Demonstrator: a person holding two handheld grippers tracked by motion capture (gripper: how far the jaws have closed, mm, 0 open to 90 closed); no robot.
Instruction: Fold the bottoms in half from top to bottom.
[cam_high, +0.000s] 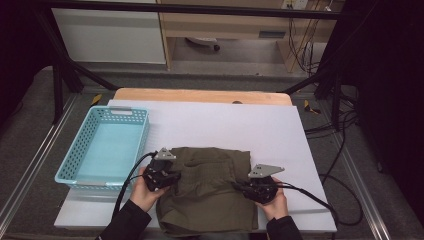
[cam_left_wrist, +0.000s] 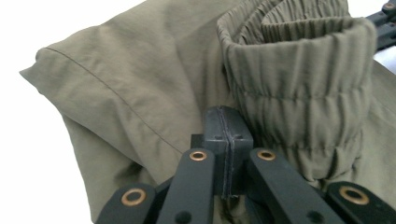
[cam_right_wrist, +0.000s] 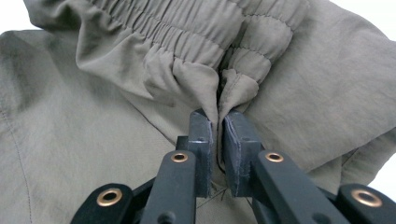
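An olive-green garment (cam_high: 207, 192) with an elastic waistband lies folded near the front edge of the white table cover. My left gripper (cam_high: 172, 178) sits at its left side. In the left gripper view its pads (cam_left_wrist: 229, 119) are pressed together at the foot of the raised waistband (cam_left_wrist: 299, 79), pinching the cloth's edge. My right gripper (cam_high: 245, 187) is at the garment's right side. In the right gripper view its pads (cam_right_wrist: 218, 122) hold a gathered fold of the waistband (cam_right_wrist: 233, 91), with only a narrow slit between them.
A light blue perforated basket (cam_high: 105, 113) stands at the table's left, beside the garment. The white cover (cam_high: 235, 125) stretches behind the garment to the wooden far edge. Cables trail off the right side. The right gripper's tip (cam_left_wrist: 385, 23) shows at the top right of the left gripper view.
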